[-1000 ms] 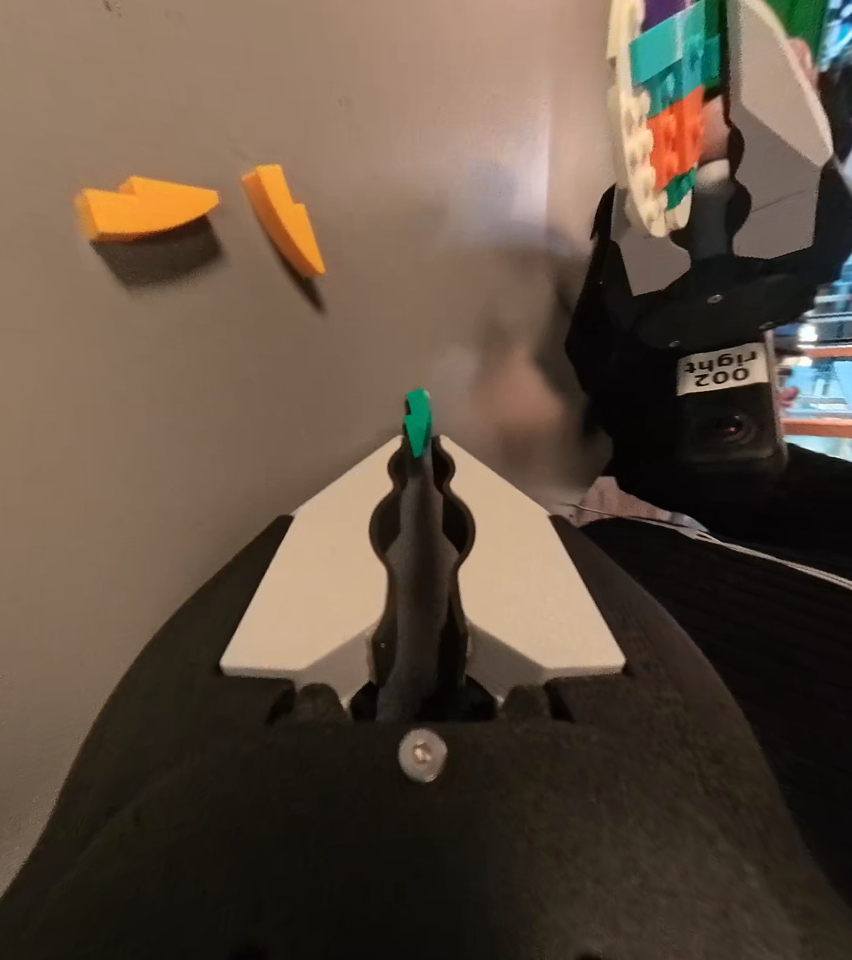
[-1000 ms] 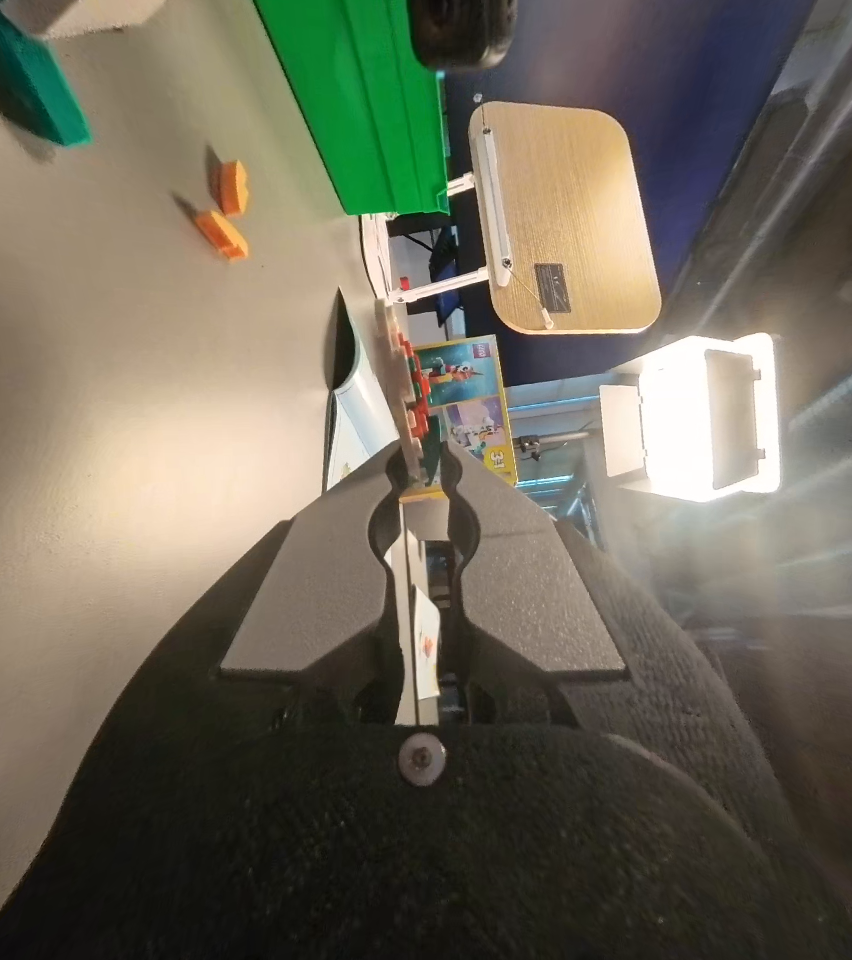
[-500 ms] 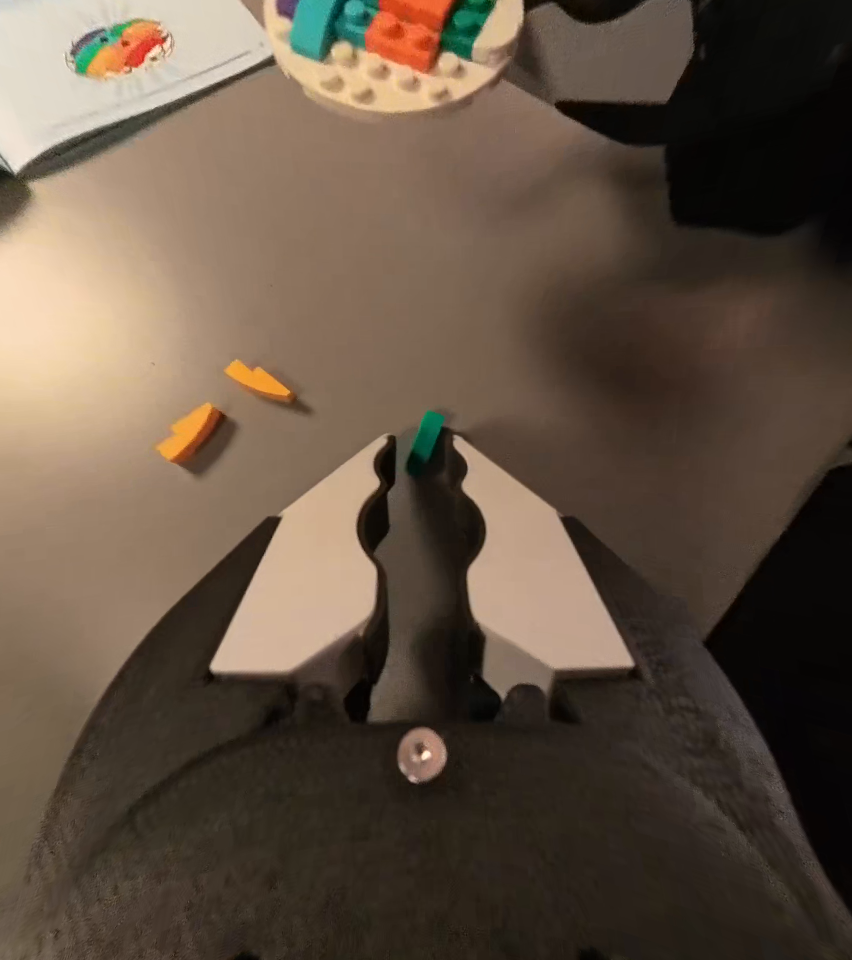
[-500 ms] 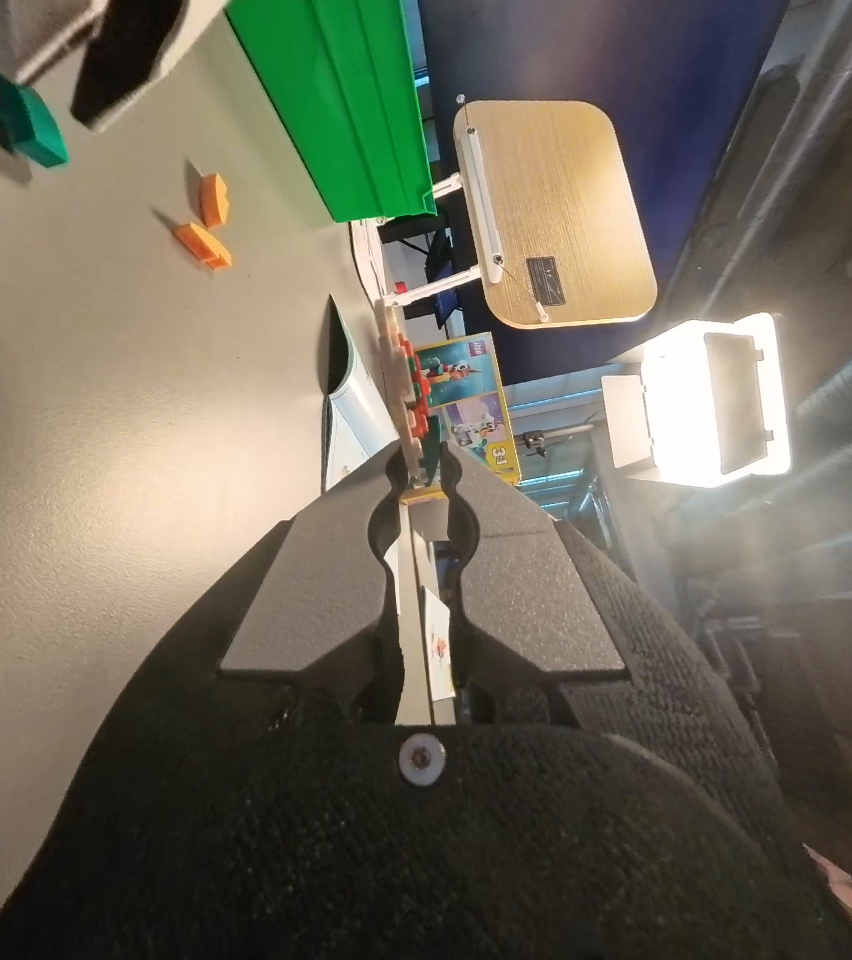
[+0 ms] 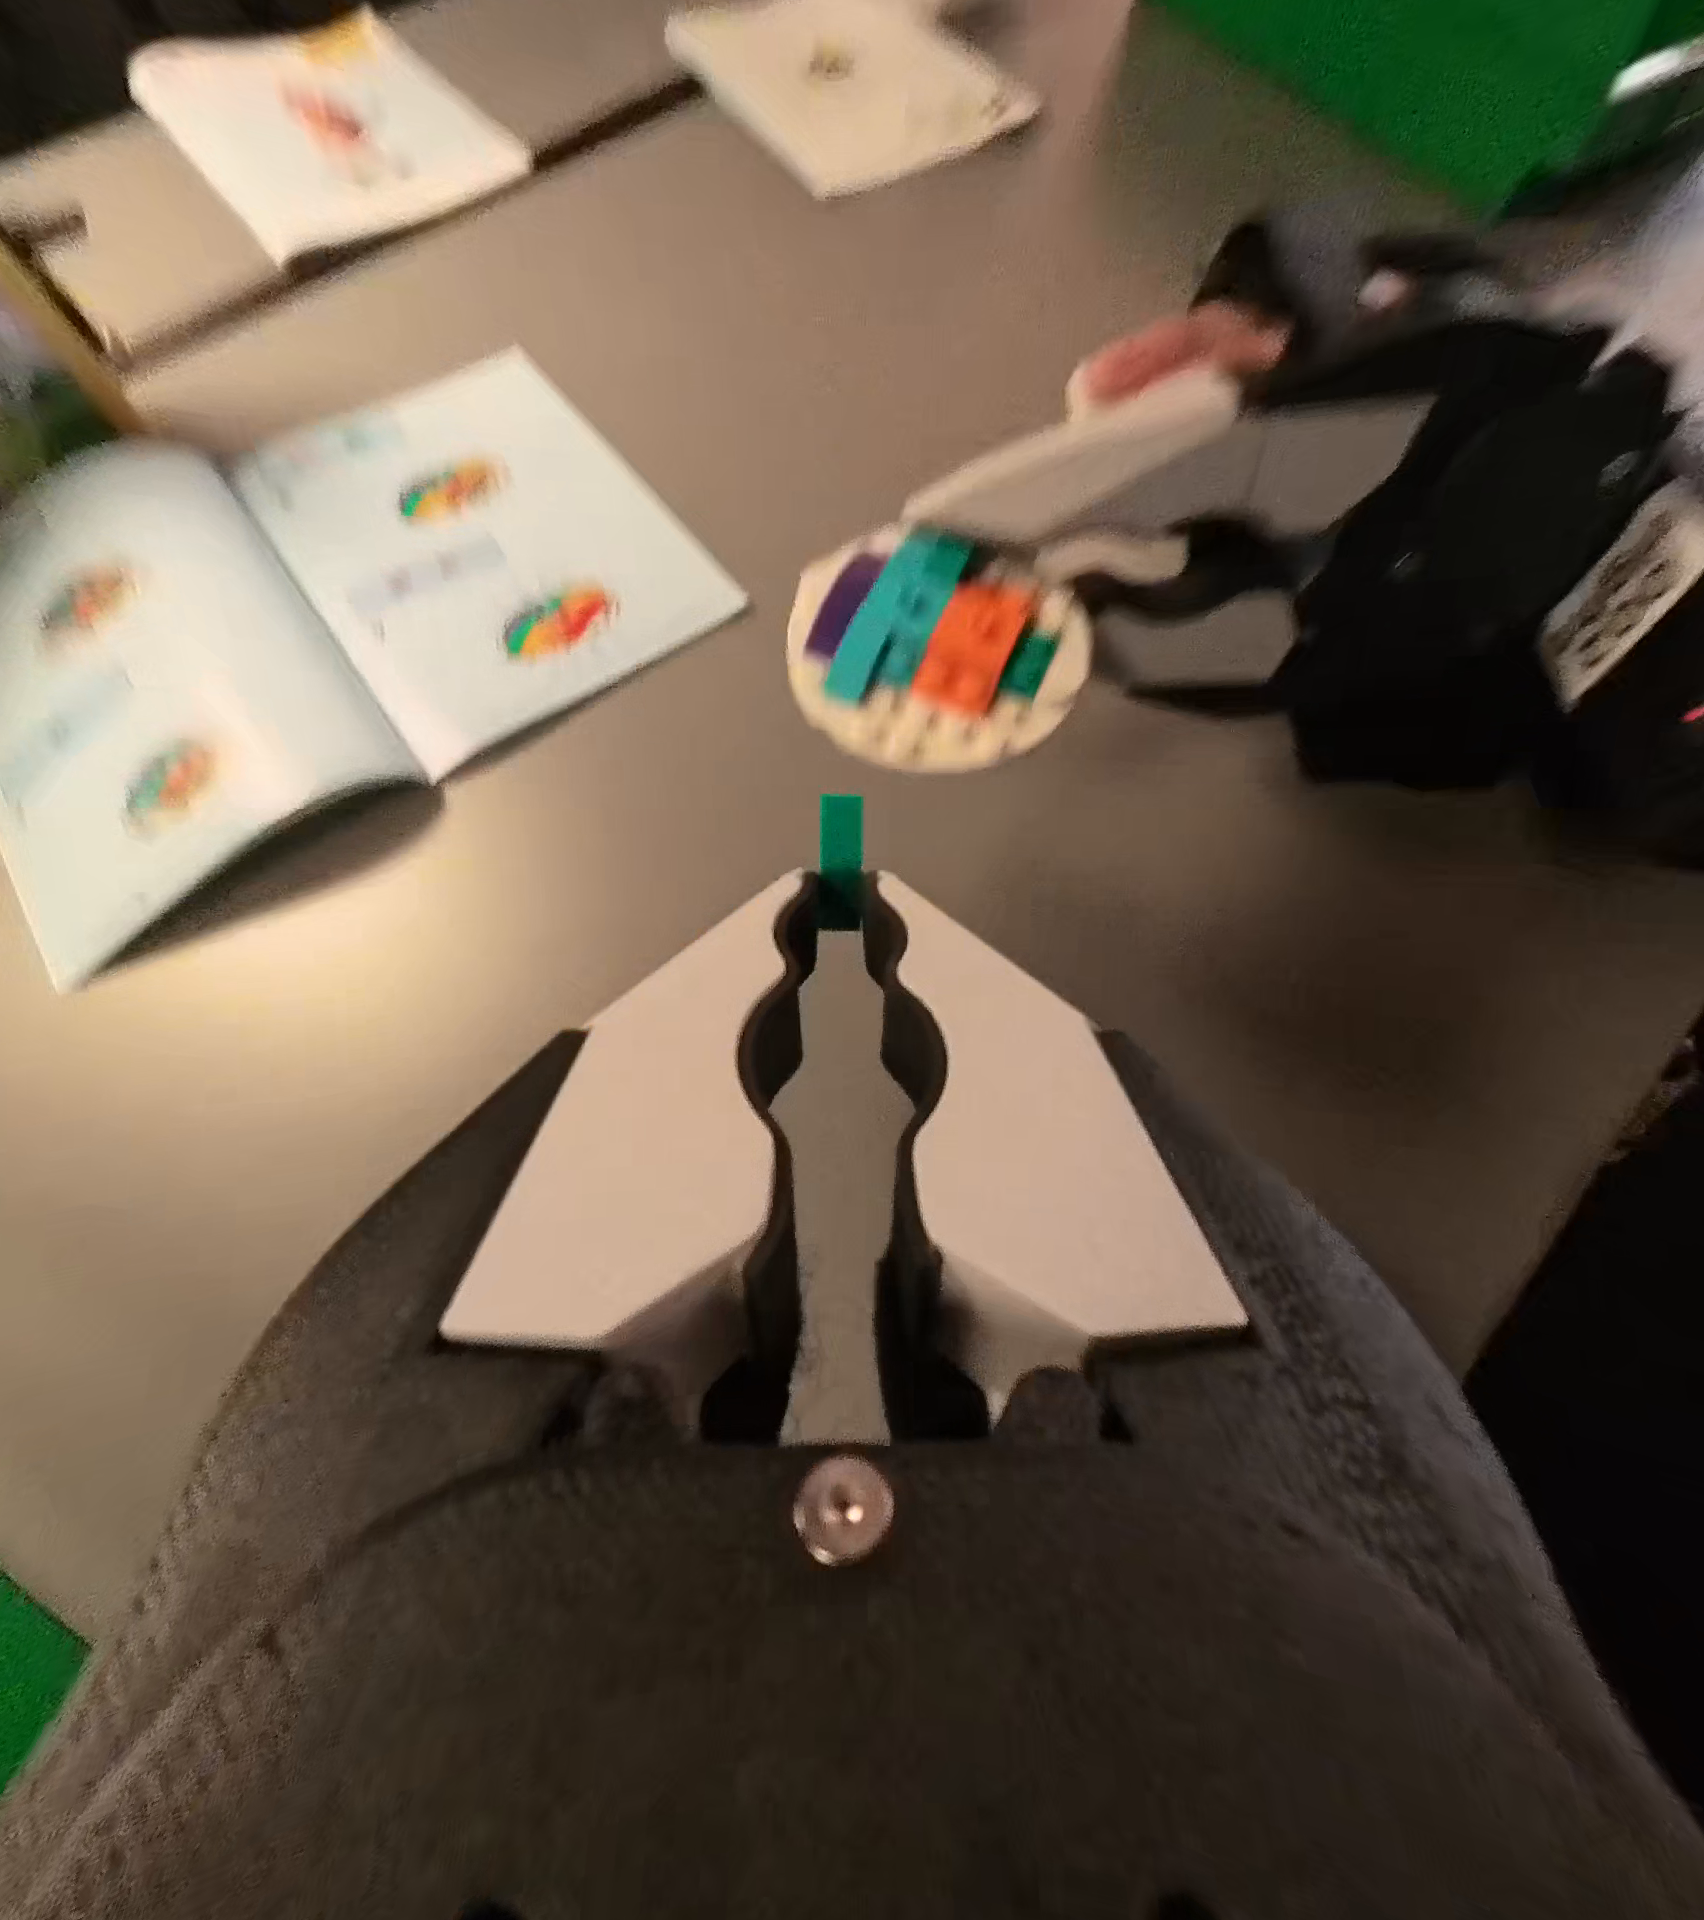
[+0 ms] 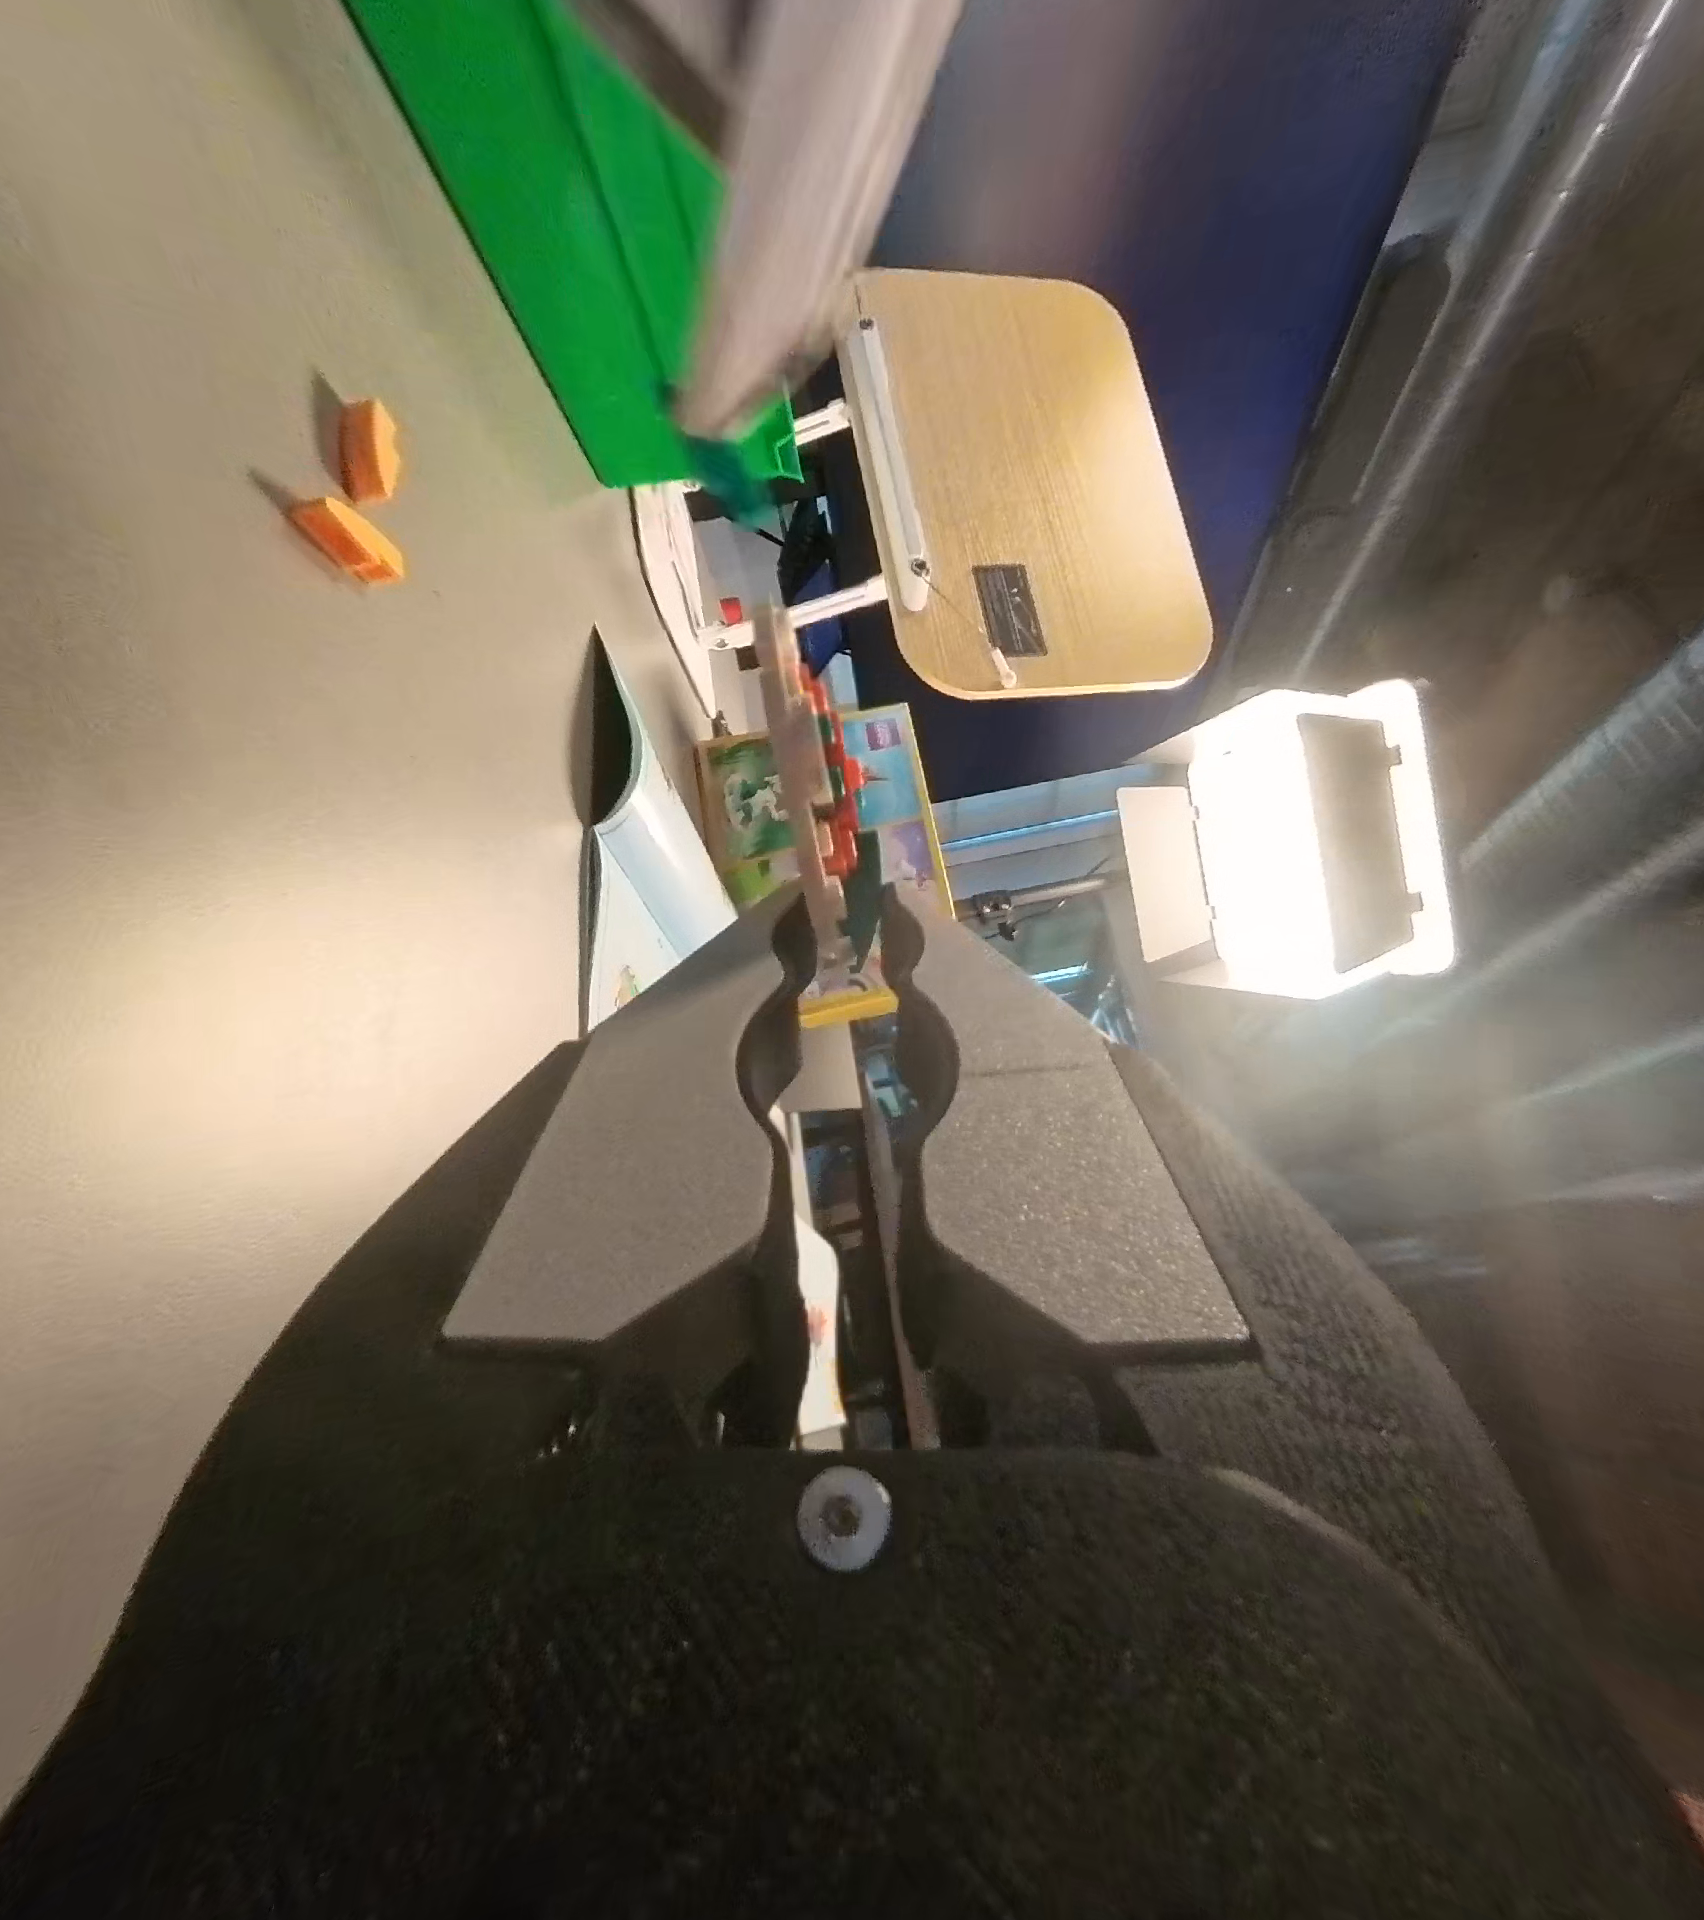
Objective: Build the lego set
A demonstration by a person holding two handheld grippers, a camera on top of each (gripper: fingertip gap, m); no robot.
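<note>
**Inspector A:** The left gripper [image 5: 840, 883] is found clamped on a small green piece [image 5: 840, 847]; the right gripper [image 6: 843, 940] is clamped on the rim of the round plate assembly [image 5: 936, 644], held just ahead of the piece.

**Inspector B:** Progress is judged partial: purple, teal, orange and green bricks are seated. Two orange pieces [image 6: 360, 504] remain unplaced on the tabletop [image 6: 152, 831] beyond; an open booklet [image 5: 308, 623] is noted leftward.

A grey matte tabletop [image 5: 619, 260] carries a green flat-sided box [image 6: 557, 229] along one edge. Beyond the table's edge stands a light wooden rounded-corner board [image 6: 1024, 478] on a white frame, and near it a bright white rectangular lamp panel [image 6: 1315, 831] glares against a dark blue wall [image 6: 1191, 135].
</note>
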